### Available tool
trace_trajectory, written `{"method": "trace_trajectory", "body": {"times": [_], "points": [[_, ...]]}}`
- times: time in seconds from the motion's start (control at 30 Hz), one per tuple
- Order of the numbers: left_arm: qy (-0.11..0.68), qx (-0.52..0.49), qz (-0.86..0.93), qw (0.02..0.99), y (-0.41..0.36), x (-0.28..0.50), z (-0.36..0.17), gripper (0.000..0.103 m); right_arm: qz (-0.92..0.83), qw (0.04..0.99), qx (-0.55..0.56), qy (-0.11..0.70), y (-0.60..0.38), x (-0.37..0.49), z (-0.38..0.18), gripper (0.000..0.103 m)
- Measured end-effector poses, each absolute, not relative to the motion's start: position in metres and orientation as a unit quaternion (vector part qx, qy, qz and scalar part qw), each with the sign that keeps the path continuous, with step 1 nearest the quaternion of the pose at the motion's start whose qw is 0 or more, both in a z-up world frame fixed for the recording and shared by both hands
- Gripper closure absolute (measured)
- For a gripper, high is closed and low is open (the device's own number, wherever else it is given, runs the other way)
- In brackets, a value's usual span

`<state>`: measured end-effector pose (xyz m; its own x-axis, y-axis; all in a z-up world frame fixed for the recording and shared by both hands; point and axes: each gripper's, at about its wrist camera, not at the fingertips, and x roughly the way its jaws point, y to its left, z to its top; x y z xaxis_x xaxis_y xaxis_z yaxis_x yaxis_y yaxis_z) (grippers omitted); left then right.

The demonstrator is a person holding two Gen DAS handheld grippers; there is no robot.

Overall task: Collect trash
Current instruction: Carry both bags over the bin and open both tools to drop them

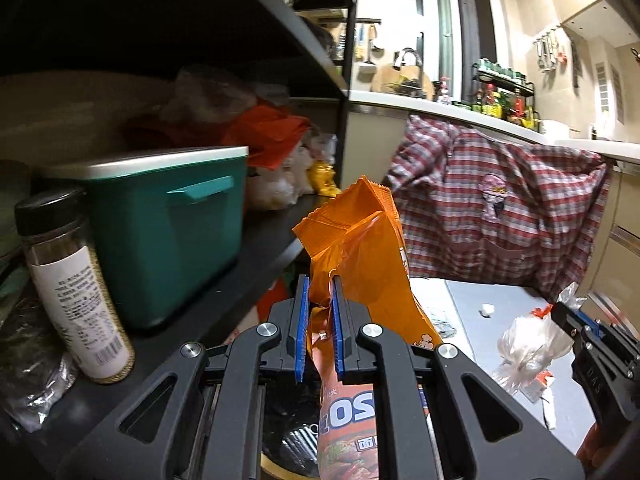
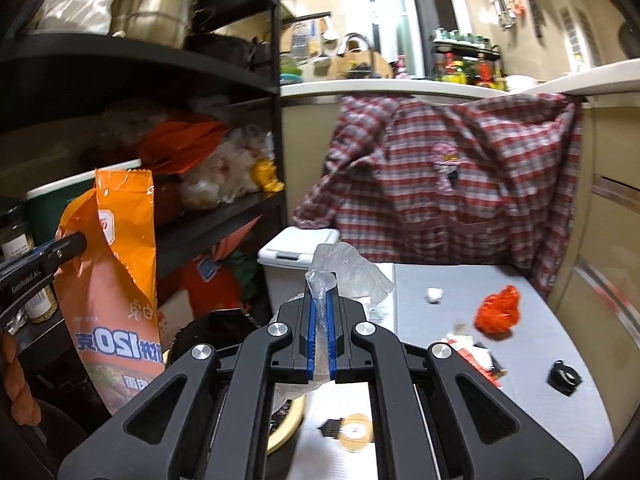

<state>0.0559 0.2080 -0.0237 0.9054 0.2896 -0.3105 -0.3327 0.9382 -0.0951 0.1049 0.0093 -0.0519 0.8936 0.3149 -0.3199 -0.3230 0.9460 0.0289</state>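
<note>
My left gripper [image 1: 320,292] is shut on an orange snack bag [image 1: 360,248] and holds it up in the air beside the black shelf. The same bag [image 2: 120,280] and left gripper [image 2: 76,244] show at the left of the right wrist view. My right gripper [image 2: 320,300] is shut on a clear plastic bag [image 2: 348,268]; it also shows in the left wrist view [image 1: 528,344], held by the right gripper [image 1: 560,312]. On the grey mat [image 2: 520,420] lie a red crumpled wrapper [image 2: 500,308], a small white wad [image 2: 434,295], torn wrapper scraps [image 2: 476,354] and a black cap [image 2: 564,378].
A black shelf [image 1: 248,248] at left holds a teal box [image 1: 172,224] and a spice jar [image 1: 76,288]. A white lidded bin [image 2: 300,252] stands beyond the mat. A plaid shirt [image 2: 460,192] hangs from the counter edge. A dark round bin opening [image 2: 224,328] lies below my grippers.
</note>
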Motion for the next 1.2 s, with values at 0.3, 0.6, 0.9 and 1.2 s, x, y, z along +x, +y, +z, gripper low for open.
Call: {"method": "trace_trajectory", "body": {"times": [0.3, 0.6, 0.9, 1.2], "points": [[0.164, -0.088, 0.176, 0.967, 0.235, 0.074, -0.041, 0.093, 0.187, 0.965, -0.032, 0.179, 0.054, 0.126, -0.068, 0.098], [0.188, -0.087, 0.187, 0.96, 0.249, 0.104, -0.065, 0.092, 0.195, 0.958, -0.051, 0.203, 0.09, 0.156, -0.093, 0.097], [0.247, -0.099, 0.186, 0.946, 0.258, 0.14, -0.088, 0.09, 0.21, 0.951, -0.066, 0.218, 0.111, 0.178, -0.118, 0.095], [0.238, -0.089, 0.215, 0.943, 0.256, 0.14, -0.089, 0.029, 0.229, 0.948, -0.052, 0.216, 0.109, 0.183, -0.126, 0.062]]}}
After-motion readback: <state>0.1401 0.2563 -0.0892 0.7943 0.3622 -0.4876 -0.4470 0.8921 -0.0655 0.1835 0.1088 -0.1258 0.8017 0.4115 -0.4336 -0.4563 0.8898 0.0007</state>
